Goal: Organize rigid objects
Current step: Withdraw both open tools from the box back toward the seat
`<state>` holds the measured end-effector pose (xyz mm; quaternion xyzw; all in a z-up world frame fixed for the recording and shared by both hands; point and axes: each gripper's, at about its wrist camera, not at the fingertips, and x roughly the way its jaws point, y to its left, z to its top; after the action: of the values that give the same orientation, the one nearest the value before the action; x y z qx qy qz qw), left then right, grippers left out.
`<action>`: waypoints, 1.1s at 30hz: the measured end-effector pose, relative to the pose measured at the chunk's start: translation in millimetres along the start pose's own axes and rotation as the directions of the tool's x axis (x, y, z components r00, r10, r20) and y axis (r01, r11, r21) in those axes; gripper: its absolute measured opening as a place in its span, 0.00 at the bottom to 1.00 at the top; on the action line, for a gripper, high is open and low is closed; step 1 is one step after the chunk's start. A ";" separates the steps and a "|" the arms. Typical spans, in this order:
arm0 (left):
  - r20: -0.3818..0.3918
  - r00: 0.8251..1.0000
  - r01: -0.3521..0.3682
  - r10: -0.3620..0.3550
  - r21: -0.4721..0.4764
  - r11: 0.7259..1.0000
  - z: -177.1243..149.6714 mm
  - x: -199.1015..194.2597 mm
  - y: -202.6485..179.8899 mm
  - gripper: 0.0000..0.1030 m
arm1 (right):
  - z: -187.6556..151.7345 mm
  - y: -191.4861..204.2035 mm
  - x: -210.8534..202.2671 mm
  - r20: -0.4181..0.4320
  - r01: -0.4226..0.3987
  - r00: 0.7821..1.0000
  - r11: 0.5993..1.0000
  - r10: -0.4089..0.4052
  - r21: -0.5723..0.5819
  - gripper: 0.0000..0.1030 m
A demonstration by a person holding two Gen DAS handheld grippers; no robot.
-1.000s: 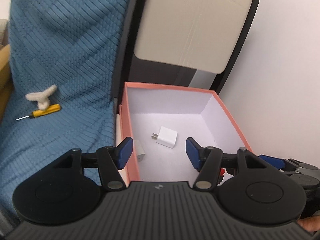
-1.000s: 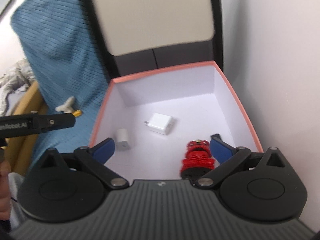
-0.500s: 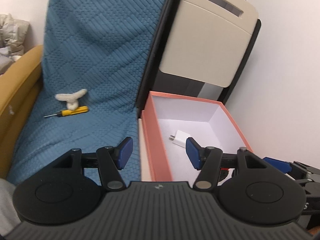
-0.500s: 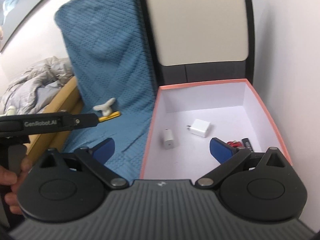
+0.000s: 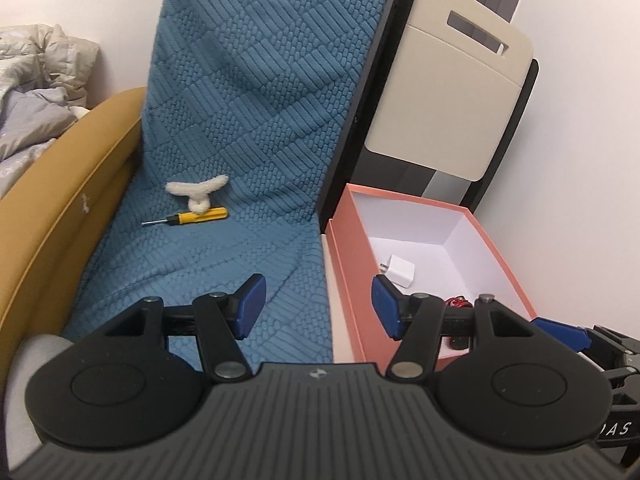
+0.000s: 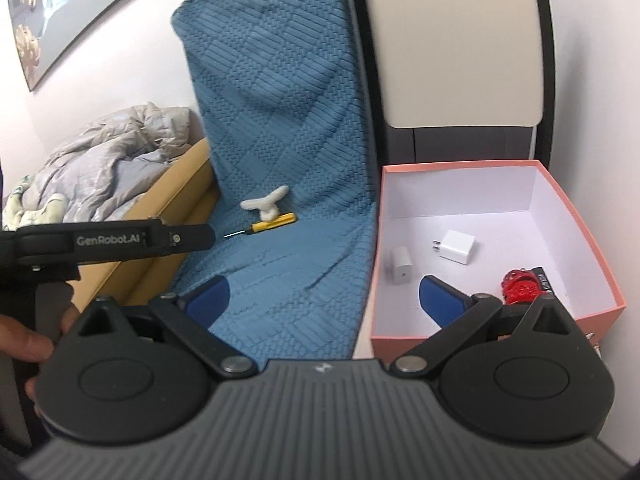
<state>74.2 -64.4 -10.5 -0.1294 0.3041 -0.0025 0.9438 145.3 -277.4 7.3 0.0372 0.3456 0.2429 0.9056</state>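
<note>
Left tool [image 5: 318,300]: jaws spread wide, nothing between the blue pads; it hangs over the seam where the blue cover meets the pink box's left wall.
Right tool [image 6: 322,298]: jaws spread wide and empty; left pad over the blue cover, right pad over the box's near left corner.
Pink box [image 6: 582,216]: open-topped, white inside, standing just right of the blue cover, with a white wall close along its right side and a beige panel [image 6: 456,56] rising behind its far rim.
Box contents: a white plug adapter [image 6: 456,247] near the middle of the floor; a small white charger [image 6: 401,265] to its left, near the left wall; a red object [image 6: 520,285] and a black item [image 6: 544,278] touching it at the near right. The far half of the floor is bare.
Yellow screwdriver [image 6: 267,224]: lying on the blue cover, well left of the box, tip pointing left.
White fuzzy piece [image 6: 266,205]: resting against the screwdriver's handle, on its far side.
Blue cover [image 6: 288,128]: textured, draped down a seat; a broad bare stretch lies between the screwdriver and the tools.
Left edge: a tan padded rim [image 5: 60,184] borders the cover, with grey bedding [image 6: 104,148] beyond it.
Left tool's body in the right wrist view: the black bar reaches in from the left, its end near the screwdriver tip.
</note>
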 end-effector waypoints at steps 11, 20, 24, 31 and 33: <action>0.011 1.000 0.002 -0.002 0.009 1.000 -18.4 -22.4 18.8 0.62 | -20.6 28.3 -4.8 0.007 -0.015 1.000 1.000 0.015 -0.001 1.00; 0.015 1.000 0.009 -0.009 0.020 1.000 -28.4 -25.2 25.5 0.62 | -35.8 36.0 -4.0 0.016 -0.021 1.000 1.000 0.021 0.001 1.00; 0.013 1.000 0.012 -0.012 0.003 1.000 -28.1 -15.9 33.7 0.62 | -36.7 36.4 9.4 0.011 -0.036 0.999 0.999 0.036 -0.005 1.00; 0.003 1.000 0.001 -0.001 -0.007 1.000 -21.3 18.8 53.5 0.62 | -31.8 34.2 48.9 -0.012 -0.051 0.999 0.998 0.051 -0.026 1.00; -0.003 1.000 -0.001 0.001 -0.012 1.000 -18.4 32.7 61.3 0.62 | -29.1 35.0 62.8 -0.026 -0.061 0.998 0.998 0.060 -0.033 1.00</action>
<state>85.7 -12.4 -58.7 -0.1349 0.3058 -0.0003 0.9425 152.4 -220.3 -44.6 0.0293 0.3514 0.2764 0.8940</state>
